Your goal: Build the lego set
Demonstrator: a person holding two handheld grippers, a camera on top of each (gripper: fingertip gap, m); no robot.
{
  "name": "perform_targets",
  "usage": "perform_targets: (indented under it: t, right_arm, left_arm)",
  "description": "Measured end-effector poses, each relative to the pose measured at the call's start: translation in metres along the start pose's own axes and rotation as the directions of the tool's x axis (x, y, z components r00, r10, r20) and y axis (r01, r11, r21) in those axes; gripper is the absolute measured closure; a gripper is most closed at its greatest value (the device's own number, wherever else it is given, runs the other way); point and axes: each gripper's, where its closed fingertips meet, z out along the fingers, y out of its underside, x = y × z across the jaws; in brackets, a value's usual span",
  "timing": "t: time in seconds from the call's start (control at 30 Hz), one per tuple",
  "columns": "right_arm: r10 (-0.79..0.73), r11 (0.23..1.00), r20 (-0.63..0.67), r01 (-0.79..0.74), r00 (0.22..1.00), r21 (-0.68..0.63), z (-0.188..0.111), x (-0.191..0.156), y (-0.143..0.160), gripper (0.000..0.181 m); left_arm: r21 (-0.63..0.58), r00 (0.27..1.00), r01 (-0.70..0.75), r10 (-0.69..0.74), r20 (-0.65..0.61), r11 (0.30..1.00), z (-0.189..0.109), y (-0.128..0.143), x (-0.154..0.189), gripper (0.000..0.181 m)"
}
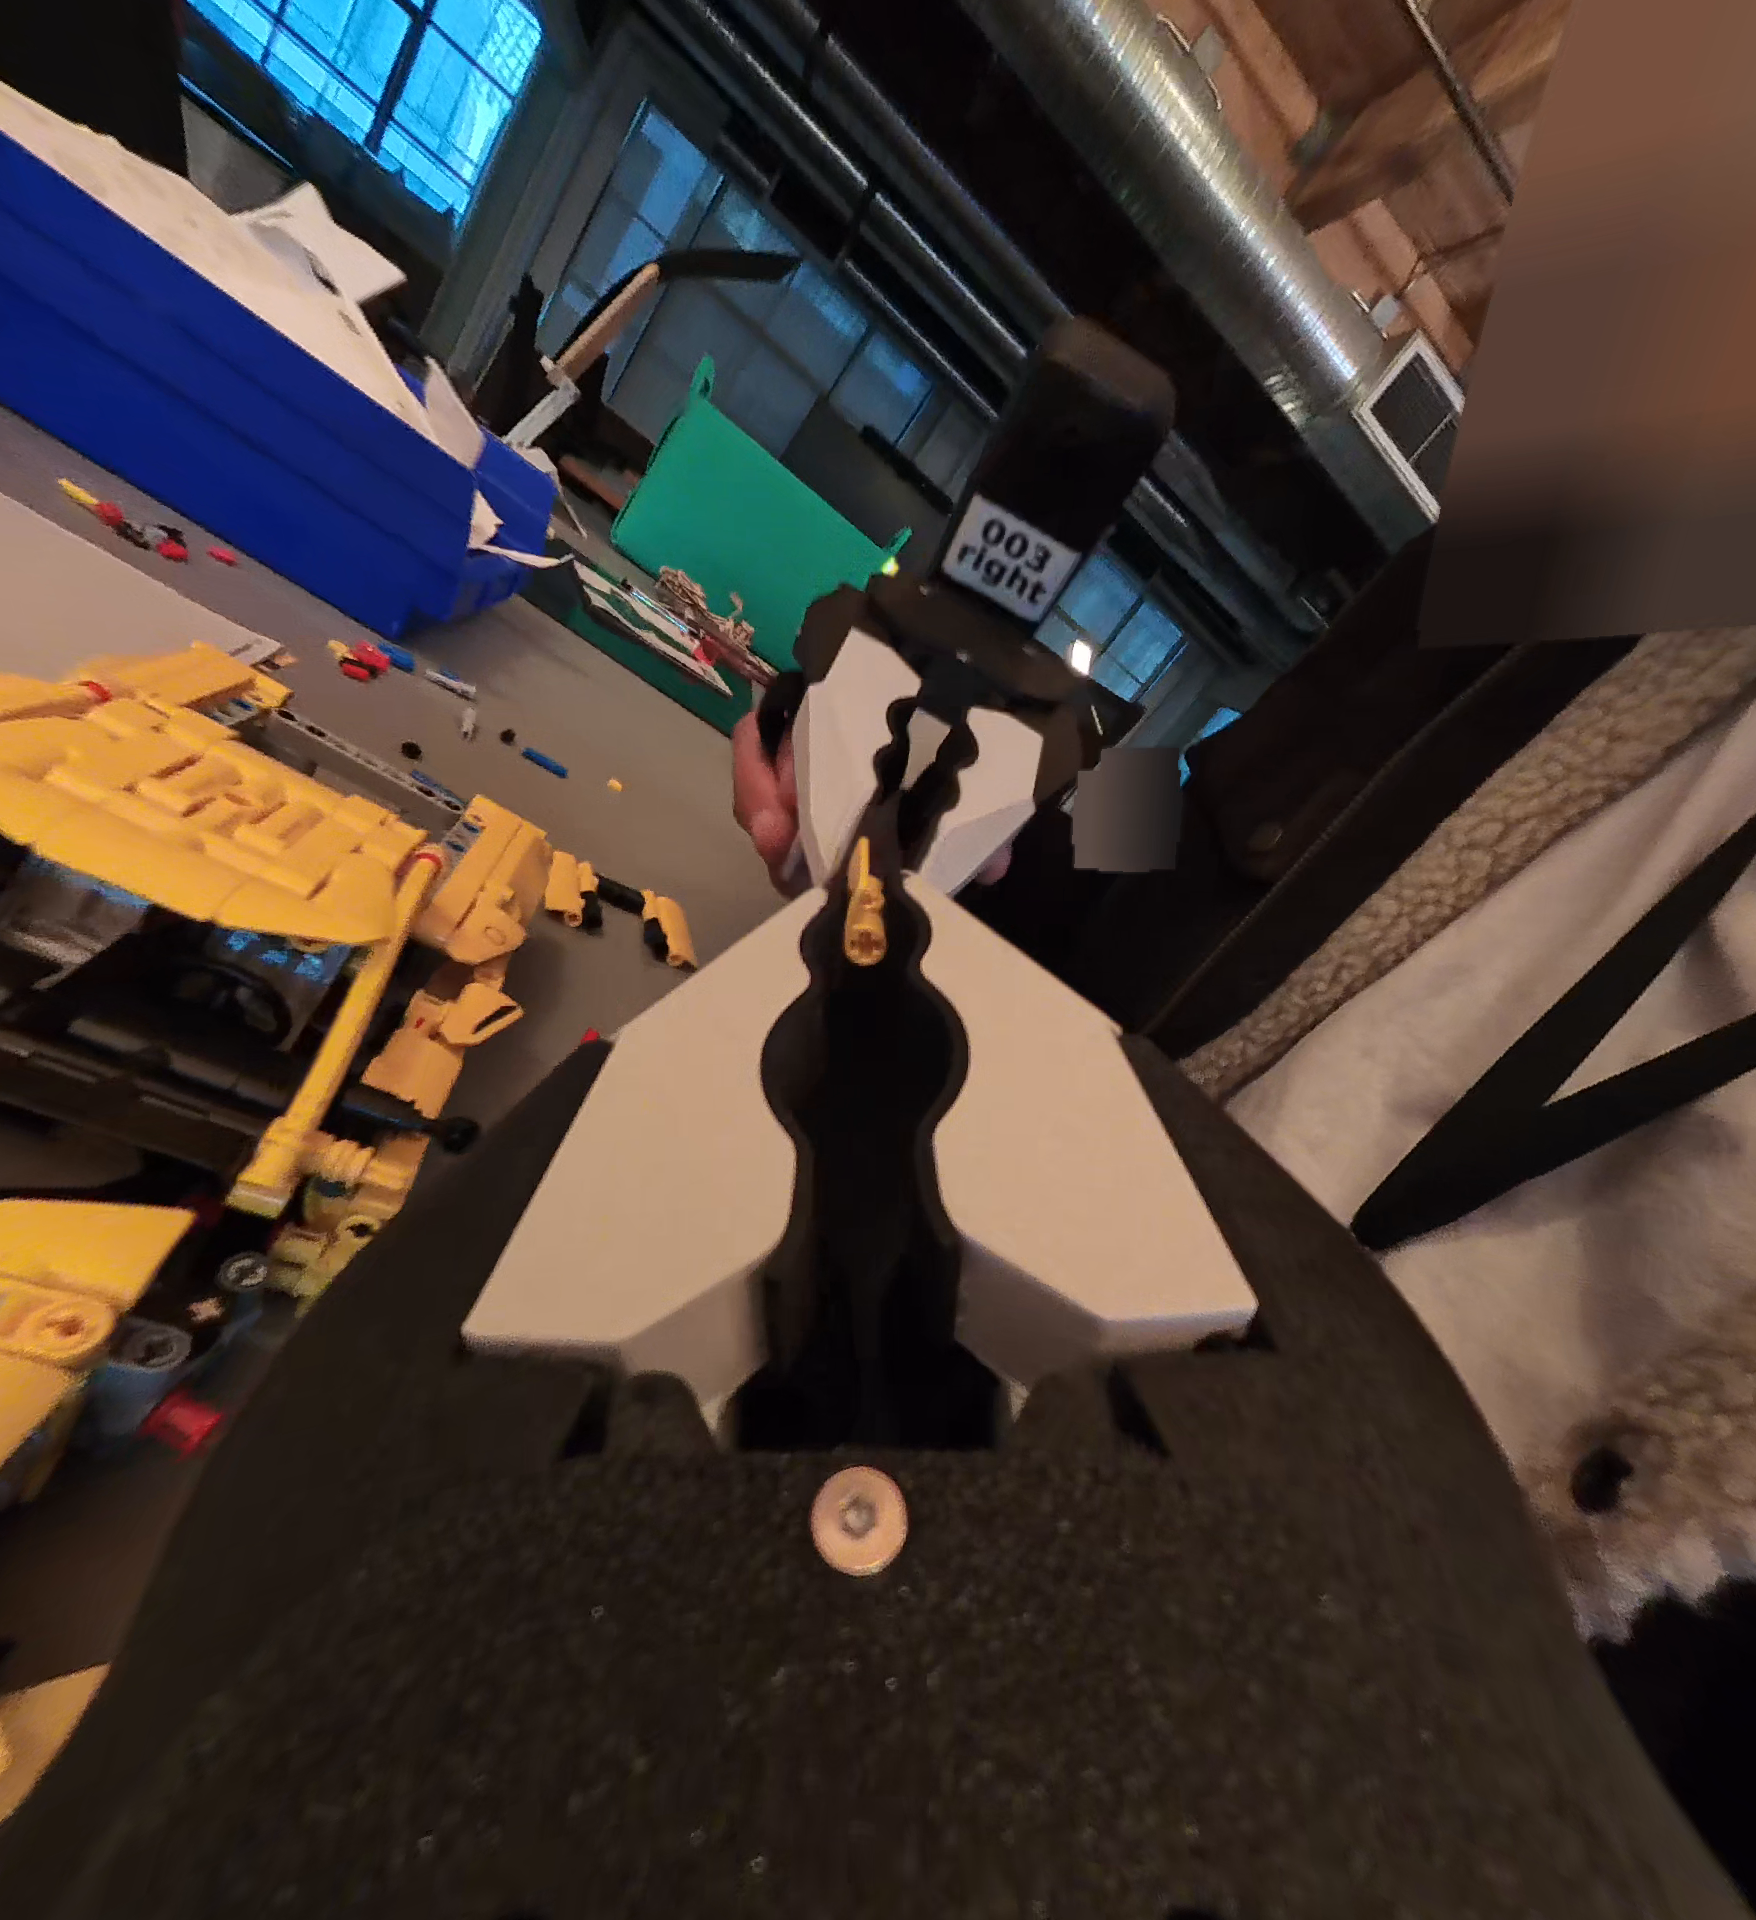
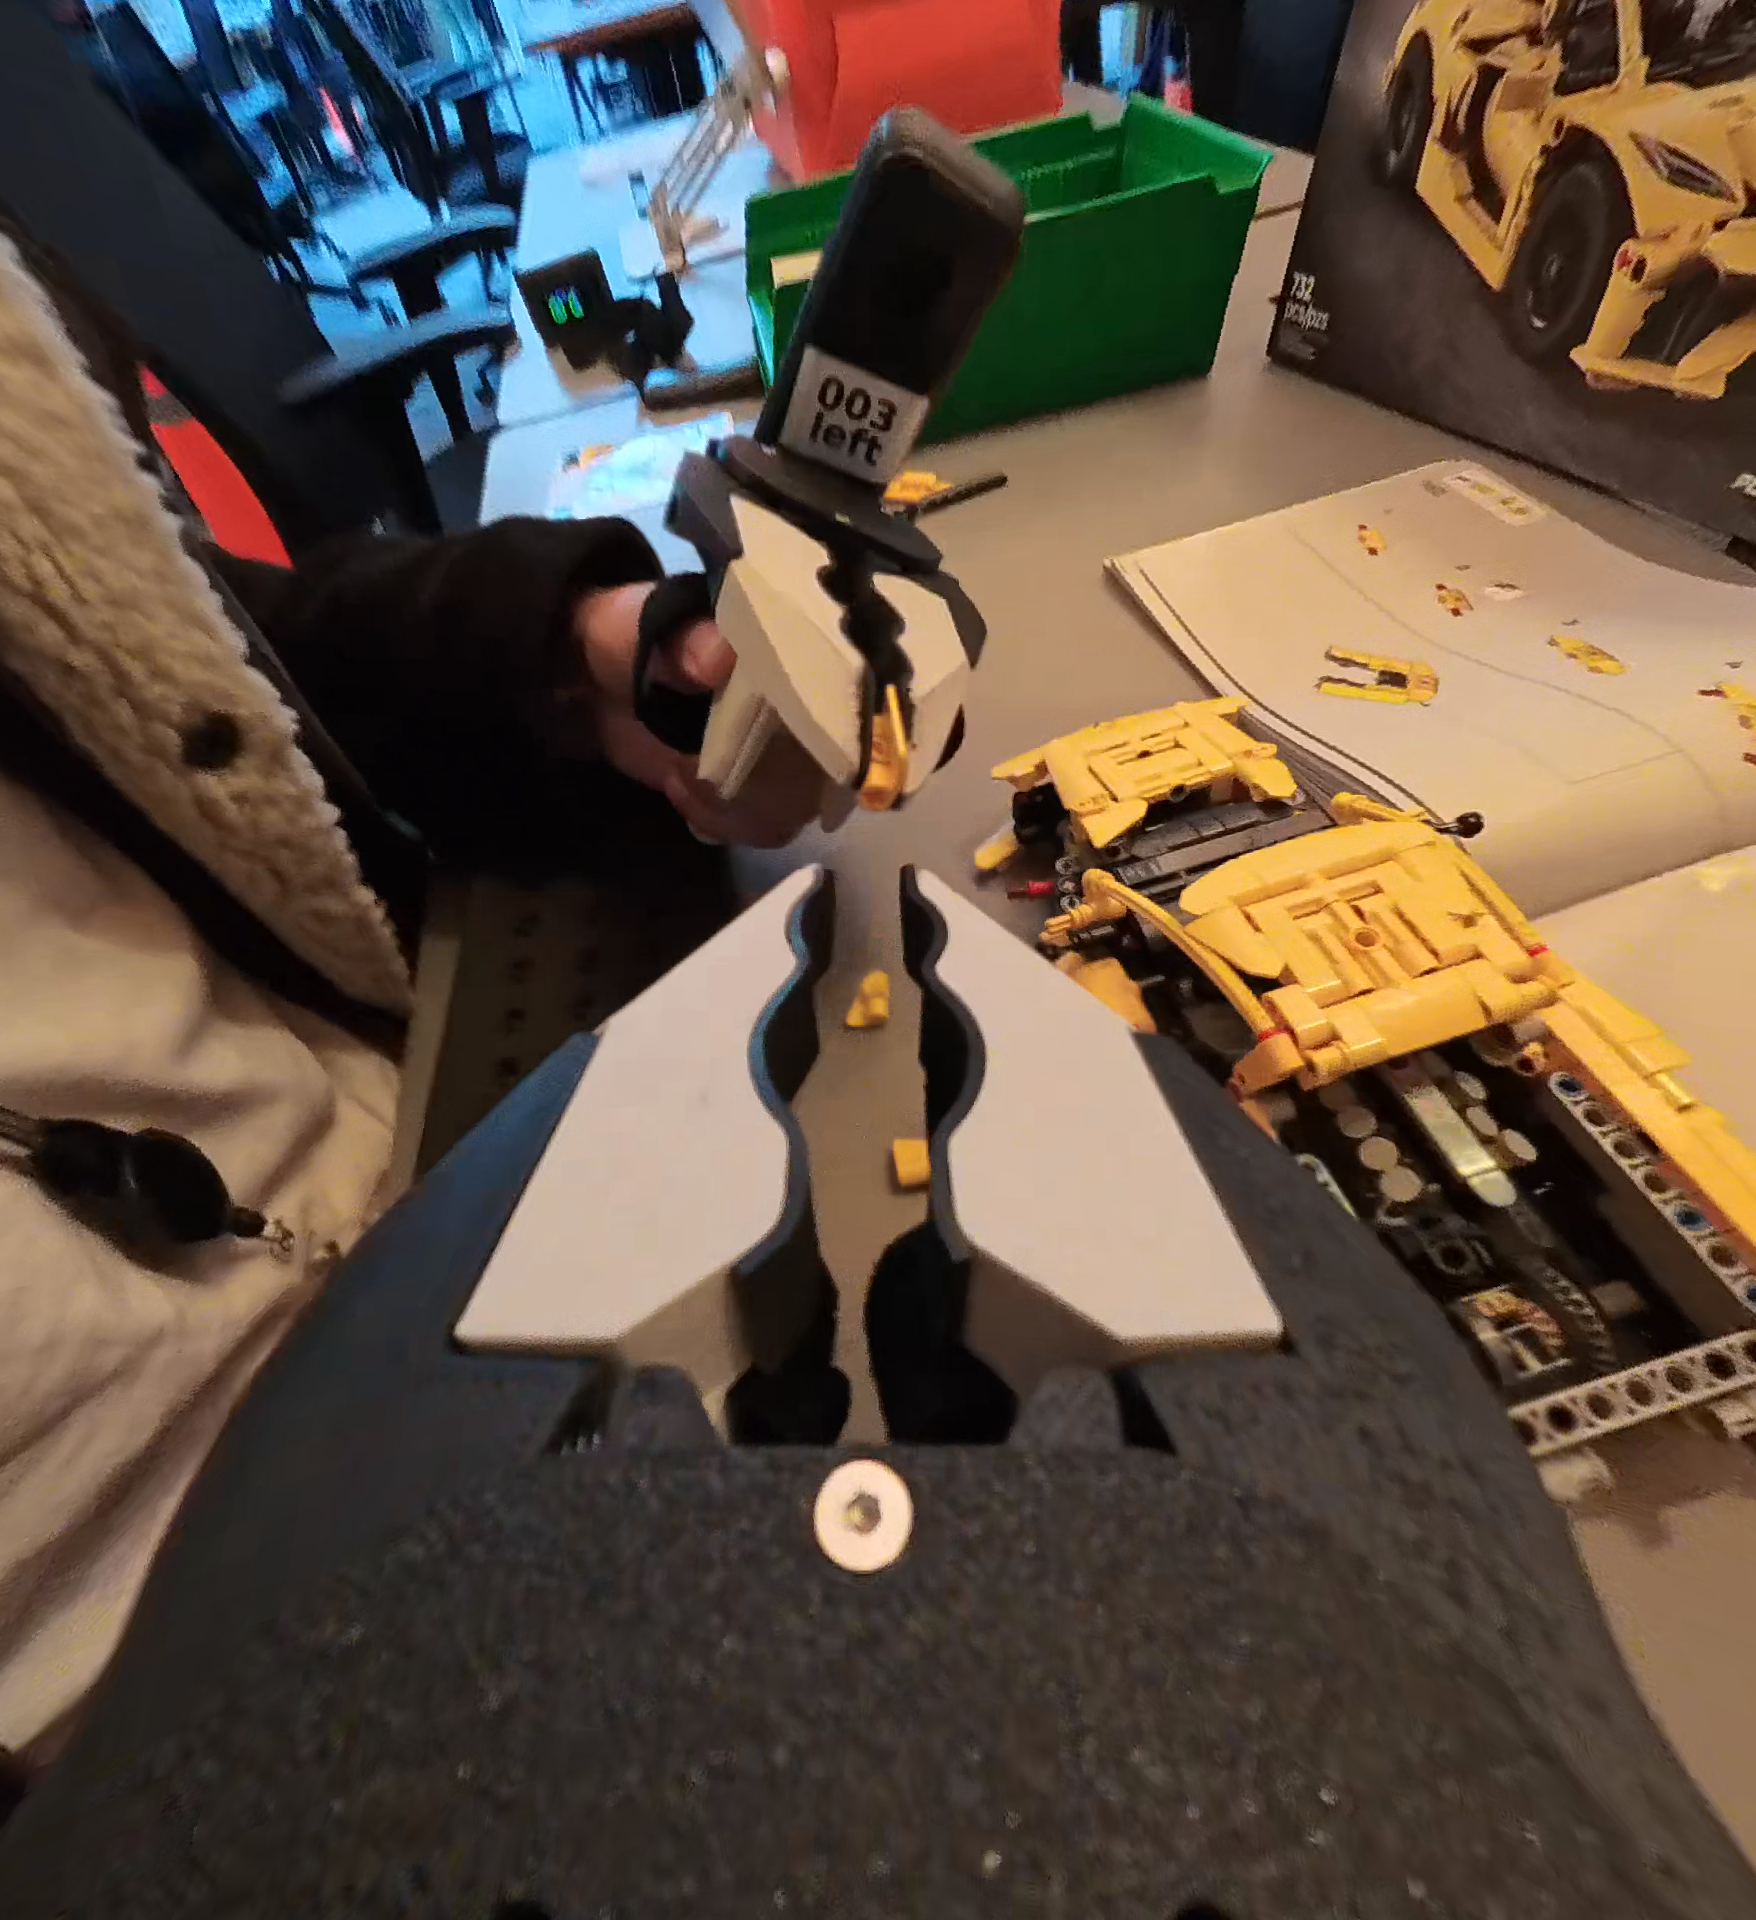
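My left gripper (image 1: pixel 866 894) is shut on a small yellow lego piece (image 1: pixel 861 920), pinched at the fingertips and held in the air. In the right wrist view the left gripper (image 2: pixel 879 774) hangs above the table with that yellow piece (image 2: pixel 886 748) in it. My right gripper (image 2: pixel 863 883) is open and empty, its tips just below and facing the left gripper. It also shows in the left wrist view (image 1: pixel 905 821), tip to tip with the left one. The partly built yellow lego car (image 2: pixel 1352 956) lies on the grey table to the right, and shows in the left wrist view (image 1: pixel 178 831).
Two loose yellow pieces (image 2: pixel 869 1000) (image 2: pixel 910 1162) lie on the table under my right gripper. An open instruction booklet (image 2: pixel 1476 644), the set's box (image 2: pixel 1580 208) and a green bin (image 2: pixel 1092 260) stand behind. A blue bin (image 1: pixel 178 364) and scattered small parts (image 1: pixel 147 530) lie far left. A person's fleece coat (image 2: pixel 74 935) is close. My left and right fingertips are right by each other.
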Motion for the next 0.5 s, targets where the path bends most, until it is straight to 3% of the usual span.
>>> perform_targets:
  t: [0.23,0.3,0.37,0.5]
  right_arm:
    - [0.026,0.981,-0.144,-0.053,0.989,-0.188,-0.012,0.027,0.059,0.166]
    - [0.039,0.970,-0.125,-0.067,0.991,-0.232,0.002,0.018,0.072,0.161]
    - [-0.052,0.955,-0.190,-0.007,0.980,-0.297,0.019,0.025,0.083,0.162]
    - [-0.141,0.953,-0.270,0.057,0.953,-0.297,0.042,0.043,0.084,0.168]
  left_arm:
    - [0.077,0.987,-0.056,0.043,0.155,0.995,-0.028,-0.018,-0.016,0.175]
    - [0.083,0.971,-0.087,0.066,0.232,0.993,-0.039,-0.022,-0.025,0.175]
    - [0.108,0.961,-0.099,0.067,0.267,0.989,-0.050,-0.029,-0.028,0.175]
    - [0.112,0.944,-0.098,0.057,0.324,0.989,-0.067,-0.028,-0.034,0.175]
